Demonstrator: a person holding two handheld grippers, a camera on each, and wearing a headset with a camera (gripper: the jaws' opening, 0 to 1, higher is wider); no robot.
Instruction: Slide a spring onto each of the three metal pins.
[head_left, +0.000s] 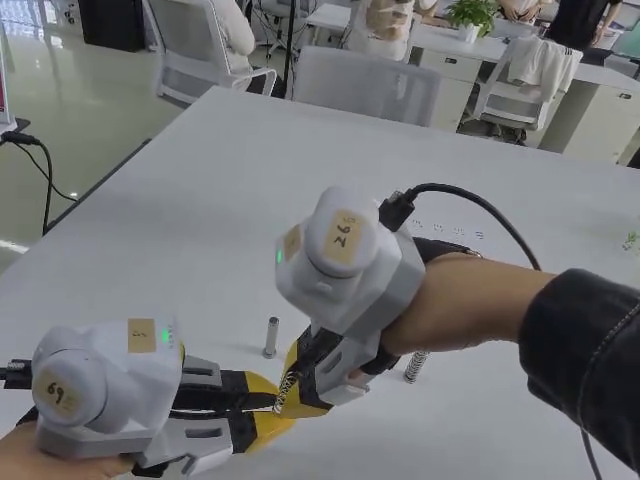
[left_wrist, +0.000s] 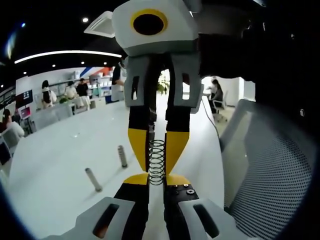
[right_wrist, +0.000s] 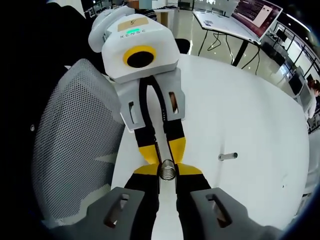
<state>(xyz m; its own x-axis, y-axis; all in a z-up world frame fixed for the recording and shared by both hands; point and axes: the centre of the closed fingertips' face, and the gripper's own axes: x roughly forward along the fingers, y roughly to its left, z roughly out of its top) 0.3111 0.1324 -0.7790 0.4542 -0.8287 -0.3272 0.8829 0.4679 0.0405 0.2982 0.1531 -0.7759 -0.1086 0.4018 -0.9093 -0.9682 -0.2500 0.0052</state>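
A white table (head_left: 200, 200) runs back toward grey office chairs (head_left: 365, 85) and further desks. At the lower left of the head view, the left gripper (head_left: 263, 410) lies low over the table, with its yellow-tipped jaws drawn narrow. Just beyond it, an upright metal pin (head_left: 271, 337) stands on the table. A held spring (head_left: 287, 390) slants up from the left gripper's tips to the right gripper (head_left: 300, 372), whose jaws point down and are also narrow. In the left gripper view, the coil runs straight between the two pairs of yellow tips, which press against it at each end. Left of the jaws there, a nearer pin (left_wrist: 93, 179) and a farther pin (left_wrist: 122, 156) stand apart on the table. The right gripper view sees the coil end-on between its own tips. Farther right in the head view, a loose spring (head_left: 415, 365) lies on the table just under the person's wrist.
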